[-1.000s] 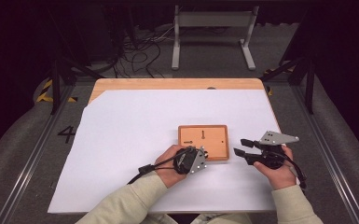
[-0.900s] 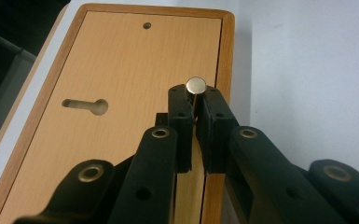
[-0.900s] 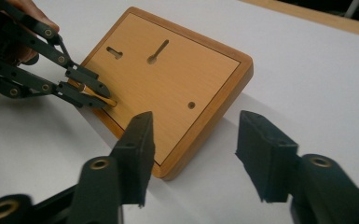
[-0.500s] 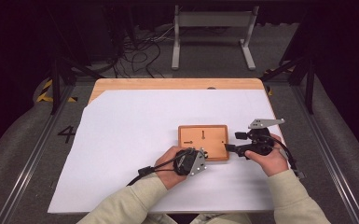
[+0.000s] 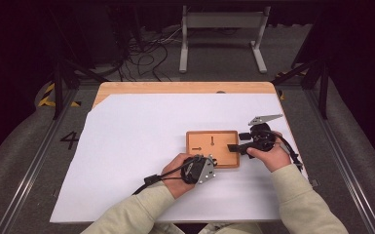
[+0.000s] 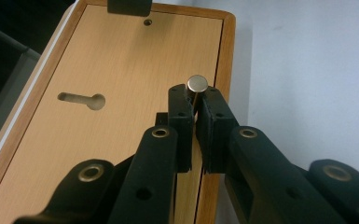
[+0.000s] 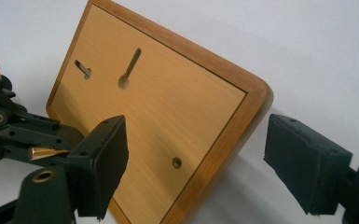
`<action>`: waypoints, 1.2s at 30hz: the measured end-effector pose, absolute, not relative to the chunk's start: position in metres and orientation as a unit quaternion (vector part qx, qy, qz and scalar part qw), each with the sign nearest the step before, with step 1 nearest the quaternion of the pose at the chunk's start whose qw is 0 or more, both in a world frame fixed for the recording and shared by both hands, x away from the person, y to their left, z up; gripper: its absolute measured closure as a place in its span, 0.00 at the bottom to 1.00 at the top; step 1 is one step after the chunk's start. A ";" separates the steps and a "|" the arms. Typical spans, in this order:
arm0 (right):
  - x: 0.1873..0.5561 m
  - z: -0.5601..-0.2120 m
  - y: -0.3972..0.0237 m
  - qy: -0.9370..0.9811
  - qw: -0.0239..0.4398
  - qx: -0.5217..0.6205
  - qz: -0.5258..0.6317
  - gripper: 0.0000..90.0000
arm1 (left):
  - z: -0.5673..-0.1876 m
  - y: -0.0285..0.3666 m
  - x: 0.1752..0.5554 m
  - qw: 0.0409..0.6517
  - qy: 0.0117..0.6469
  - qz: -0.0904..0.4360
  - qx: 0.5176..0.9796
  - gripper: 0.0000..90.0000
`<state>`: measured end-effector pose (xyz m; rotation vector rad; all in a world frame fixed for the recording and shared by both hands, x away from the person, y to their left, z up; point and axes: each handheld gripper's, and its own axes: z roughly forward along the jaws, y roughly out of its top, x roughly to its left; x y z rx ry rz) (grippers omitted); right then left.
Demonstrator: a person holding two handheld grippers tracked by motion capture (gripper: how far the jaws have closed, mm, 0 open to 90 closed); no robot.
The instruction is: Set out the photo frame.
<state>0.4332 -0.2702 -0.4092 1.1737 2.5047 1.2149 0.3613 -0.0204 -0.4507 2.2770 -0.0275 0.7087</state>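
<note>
A small wooden board (image 5: 212,148) with two keyhole slots and a small hole lies on the white sheet. My left gripper (image 5: 209,163) is at its near right corner, shut on a short metal pin (image 6: 197,84) with a round flat head. The pin stands over the board (image 6: 121,70) near its edge, between the left gripper (image 6: 196,105) pads. In the right gripper view the pin's brass pointed tip (image 7: 44,152) shows at the left. My right gripper (image 5: 234,147) is open, and its jaws (image 7: 196,154) straddle the right edge of the board (image 7: 168,107).
A white sheet (image 5: 141,146) covers most of the wooden table (image 5: 175,87). Beyond the far edge a metal stand (image 5: 221,29) and loose cables (image 5: 146,53) sit on the floor. Dark frame rails (image 5: 27,165) run along both sides of the table.
My right gripper has moved left from beside the board to its right edge, jaws now either side of it. The left gripper has stayed at the near corner with the pin.
</note>
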 end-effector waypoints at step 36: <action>0.454 -0.429 -0.263 0.825 -0.012 0.387 0.411 0.33 | -0.454 -0.021 0.360 0.364 -0.011 0.285 0.887 0.94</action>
